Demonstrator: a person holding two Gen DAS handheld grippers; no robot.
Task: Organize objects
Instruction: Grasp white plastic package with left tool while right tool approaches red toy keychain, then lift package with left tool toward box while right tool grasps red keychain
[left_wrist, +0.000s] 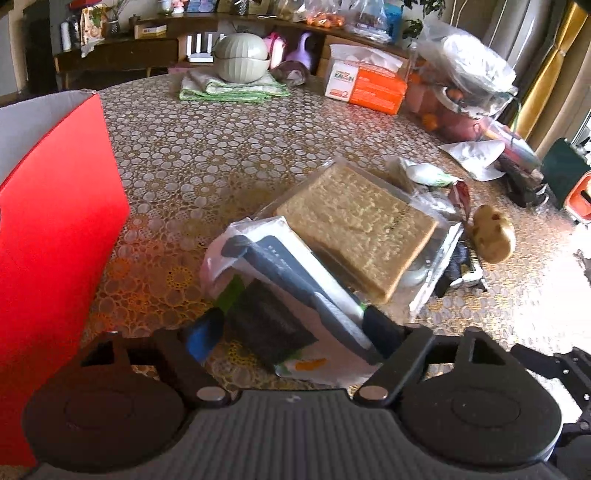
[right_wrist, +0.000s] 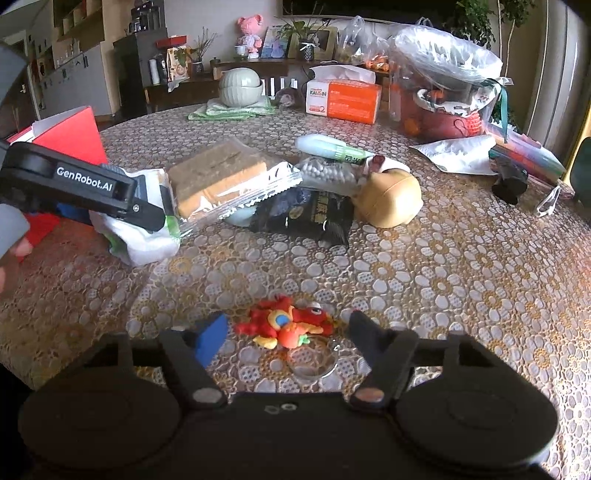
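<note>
Two tools spread wide: left tool (left_wrist: 291, 332) straddling white packet (left_wrist: 295, 295) beside cracker pack (left_wrist: 354, 225); right tool (right_wrist: 286, 332) low over worktop (right_wrist: 443, 266), red plush toy (right_wrist: 288, 325) lying between its fingers, untouched.

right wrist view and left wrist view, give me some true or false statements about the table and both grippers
1. The red plush toy lies between the open fingers of the right gripper. True.
2. The tissue box is blue. False: it is orange and white.
3. The left gripper reaches at the white bag beside the packaged biscuits. True.
4. The red box stands at the table's right edge. False: it stands at the left.
5. The right gripper is shut on the toy. False: it is open.
</note>
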